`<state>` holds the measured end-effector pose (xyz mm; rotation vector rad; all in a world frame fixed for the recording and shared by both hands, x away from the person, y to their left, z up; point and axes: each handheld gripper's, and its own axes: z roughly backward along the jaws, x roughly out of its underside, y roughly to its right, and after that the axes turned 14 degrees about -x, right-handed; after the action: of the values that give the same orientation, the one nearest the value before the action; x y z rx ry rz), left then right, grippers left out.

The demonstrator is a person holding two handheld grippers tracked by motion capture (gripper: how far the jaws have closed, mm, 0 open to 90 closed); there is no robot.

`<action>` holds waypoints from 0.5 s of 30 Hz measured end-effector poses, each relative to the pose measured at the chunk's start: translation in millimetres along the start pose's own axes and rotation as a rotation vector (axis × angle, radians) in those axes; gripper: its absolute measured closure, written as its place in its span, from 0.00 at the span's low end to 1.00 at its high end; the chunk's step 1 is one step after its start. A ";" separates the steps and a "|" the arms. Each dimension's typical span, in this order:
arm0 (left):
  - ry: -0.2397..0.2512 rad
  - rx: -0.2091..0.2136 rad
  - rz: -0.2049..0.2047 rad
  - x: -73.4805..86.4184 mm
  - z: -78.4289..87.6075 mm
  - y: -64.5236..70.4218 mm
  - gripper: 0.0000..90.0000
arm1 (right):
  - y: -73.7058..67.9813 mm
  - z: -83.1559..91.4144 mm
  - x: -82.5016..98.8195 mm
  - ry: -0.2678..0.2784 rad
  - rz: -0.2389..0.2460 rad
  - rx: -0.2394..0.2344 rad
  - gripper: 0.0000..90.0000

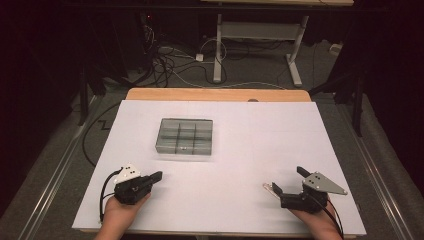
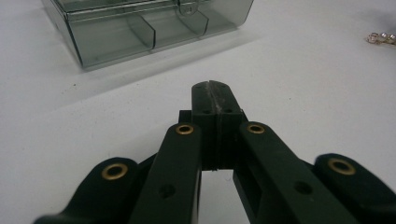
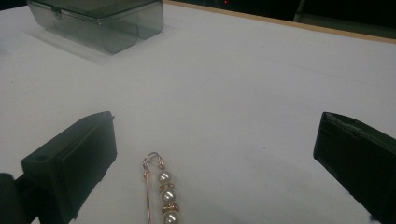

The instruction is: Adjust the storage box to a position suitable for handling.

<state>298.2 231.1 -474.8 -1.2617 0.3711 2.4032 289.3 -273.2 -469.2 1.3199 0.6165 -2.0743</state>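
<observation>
A smoky clear box (image 1: 184,136) with a grid of compartments and its lid down sits left of the middle of the white sheet, and is also seen in the gripper views (image 2: 140,28) (image 3: 100,23). My left gripper (image 1: 157,176) rests at the front left, pointing toward the box, its jaws (image 2: 215,93) shut on nothing. At the front right, my right gripper (image 1: 287,180) stands open (image 3: 215,135). A gold pin with pearl beads (image 3: 166,196) lies flat on the sheet between its jaws, nearer the left one and untouched. The same pin (image 2: 383,38) shows far off in the left gripper view.
The white sheet (image 1: 250,145) covers a wooden table whose bare back edge (image 1: 215,94) shows. Beyond it the floor holds loose cables (image 1: 165,65) and a white desk frame (image 1: 260,40). Metal rails (image 1: 55,170) run along both sides.
</observation>
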 end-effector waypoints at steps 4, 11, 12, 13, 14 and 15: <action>0.036 -0.021 -0.006 0.9 1.9 -1.0 0.97 | -0.7 0.4 -1.3 0.002 0.003 -0.001 0.00; 0.019 -0.020 0.013 0.2 -1.9 -3.7 0.97 | -1.6 2.1 -1.6 0.004 0.005 0.003 0.00; 0.018 -0.020 0.020 -0.1 -2.2 -4.0 0.97 | -1.4 2.5 -1.5 0.003 0.004 0.004 0.00; 0.009 -0.021 0.027 -0.4 -2.4 -4.8 0.97 | -1.3 2.8 -1.4 0.003 0.003 0.005 0.00; 0.006 -0.018 0.029 -0.4 -2.5 -5.7 0.97 | -1.2 3.1 -1.3 0.004 0.002 0.007 0.00; 0.006 -0.020 0.030 -0.4 -2.6 -6.3 0.97 | -1.2 3.4 -1.2 0.005 -0.001 0.008 0.00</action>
<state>303.2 235.5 -476.3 -1.2805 0.3706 2.4345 286.7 -274.3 -466.6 1.3296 0.6122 -2.0769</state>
